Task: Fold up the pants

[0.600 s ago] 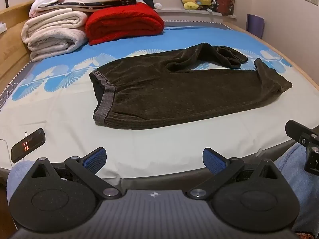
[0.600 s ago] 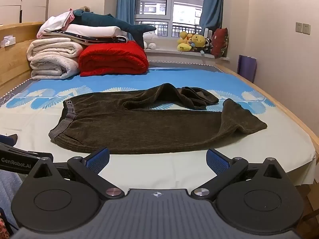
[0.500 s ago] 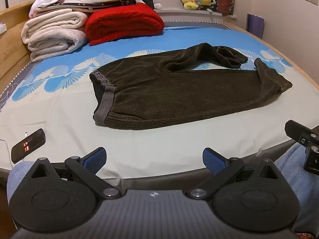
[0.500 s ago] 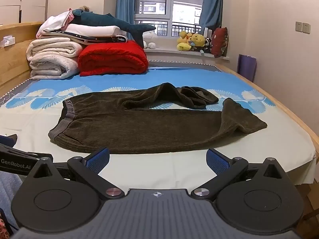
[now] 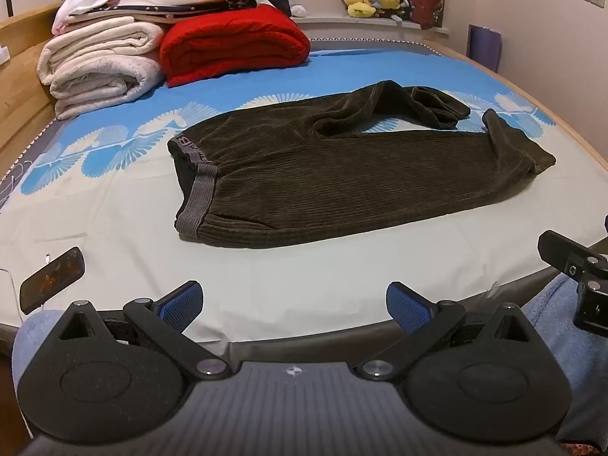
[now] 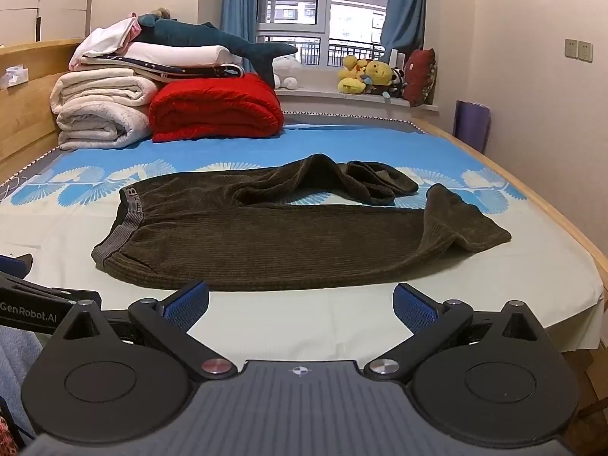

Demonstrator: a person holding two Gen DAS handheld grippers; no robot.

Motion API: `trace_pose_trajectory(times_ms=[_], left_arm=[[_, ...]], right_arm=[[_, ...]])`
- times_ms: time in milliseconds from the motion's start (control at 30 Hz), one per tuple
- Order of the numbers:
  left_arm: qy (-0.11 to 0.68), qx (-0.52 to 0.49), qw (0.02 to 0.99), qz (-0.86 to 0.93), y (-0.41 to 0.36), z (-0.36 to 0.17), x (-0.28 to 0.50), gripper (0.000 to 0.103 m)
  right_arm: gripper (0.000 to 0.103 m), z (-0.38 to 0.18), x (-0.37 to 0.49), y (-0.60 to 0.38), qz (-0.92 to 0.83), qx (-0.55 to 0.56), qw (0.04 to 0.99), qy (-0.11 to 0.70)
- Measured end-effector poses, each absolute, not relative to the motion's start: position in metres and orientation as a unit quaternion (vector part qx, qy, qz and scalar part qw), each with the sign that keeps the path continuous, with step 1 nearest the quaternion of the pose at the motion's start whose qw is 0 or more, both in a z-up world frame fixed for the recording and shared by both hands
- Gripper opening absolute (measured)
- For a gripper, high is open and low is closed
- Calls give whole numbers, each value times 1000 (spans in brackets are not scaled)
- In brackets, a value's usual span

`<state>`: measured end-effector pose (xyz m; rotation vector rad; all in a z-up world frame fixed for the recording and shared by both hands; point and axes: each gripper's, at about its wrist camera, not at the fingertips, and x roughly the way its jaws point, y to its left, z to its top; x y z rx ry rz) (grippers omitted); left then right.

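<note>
Right claw (image 6: 300,307): jaws wide apart, blue pads, nothing btwn them, over near edge of bed (image 6: 76,224).
Pants (image 6: 288,231): dark olive corduroy, flat on bed, grey waistband at left, legs to right; far leg bunched up.
Behind: white blankets (image 6: 100,114) beside red blanket (image 6: 214,108), plush shark (image 6: 212,40) on top.
Left edge: part of other claw (image 6: 26,304).
Windowsill: plush toys (image 6: 366,76).

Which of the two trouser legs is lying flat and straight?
The near leg lies flat and straight; the far leg is crumpled and doubled back at its end.
</note>
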<state>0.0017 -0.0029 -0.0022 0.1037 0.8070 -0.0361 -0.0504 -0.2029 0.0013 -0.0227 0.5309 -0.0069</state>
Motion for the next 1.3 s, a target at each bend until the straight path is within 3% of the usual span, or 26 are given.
trace_pose_trajectory(times_ms=[1300], left_arm=[[401, 51, 915, -18, -8, -10, 8, 103]], right_arm=[[102, -8, -44, -202, 1, -7, 961, 278]])
